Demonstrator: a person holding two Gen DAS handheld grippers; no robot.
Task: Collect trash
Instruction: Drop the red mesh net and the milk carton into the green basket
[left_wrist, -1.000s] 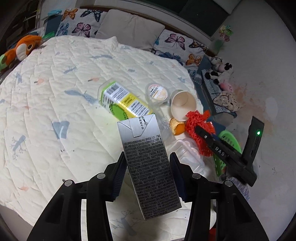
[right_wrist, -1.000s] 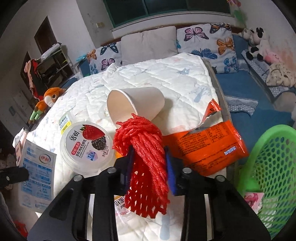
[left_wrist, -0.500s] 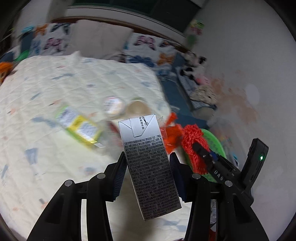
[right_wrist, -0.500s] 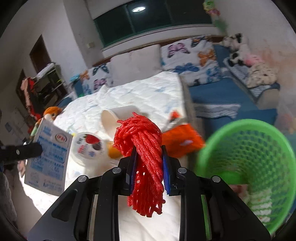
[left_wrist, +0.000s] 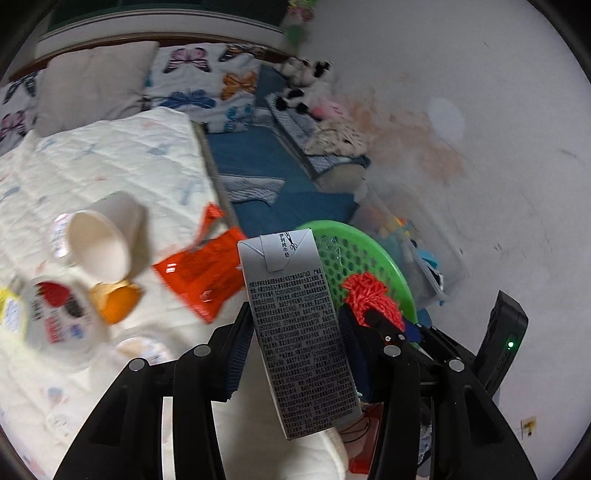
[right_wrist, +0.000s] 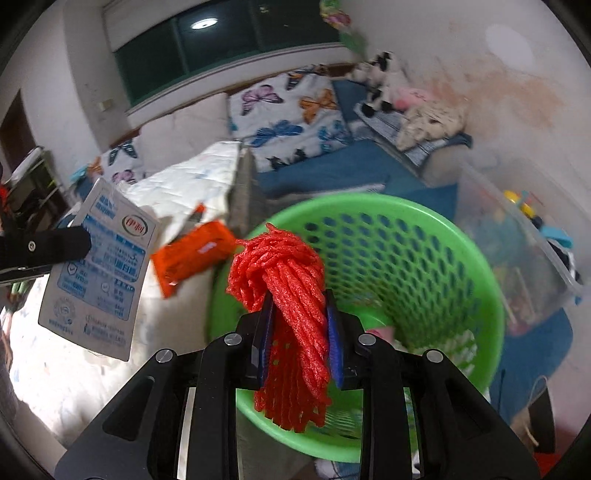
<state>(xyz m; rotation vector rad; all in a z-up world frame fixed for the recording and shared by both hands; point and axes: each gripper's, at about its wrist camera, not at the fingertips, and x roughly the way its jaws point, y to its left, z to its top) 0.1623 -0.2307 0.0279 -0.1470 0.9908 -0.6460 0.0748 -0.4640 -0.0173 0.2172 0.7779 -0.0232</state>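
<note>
right gripper (right_wrist: 299, 328) pinching red net (right_wrist: 291, 295), now swung over green basket (right_wrist: 476, 266) | left gripper (left_wrist: 295, 332) clamping milk carton (left_wrist: 299, 332), nearing right | drop-ready

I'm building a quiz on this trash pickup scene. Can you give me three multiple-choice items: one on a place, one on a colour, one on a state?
1. Where is the red foam net?
A. on the quilt
B. over the basket
C. on the pillow

2. What colour is the basket?
A. green
B. blue
C. white

3. How is the milk carton held?
A. lying loose
B. inside the basket
C. clamped in the left tongs

Answers: B, the right tongs hold the net above the basket's mouth; A, its perforated wall is bright green; C, both fingers press the carton's sides.
</note>
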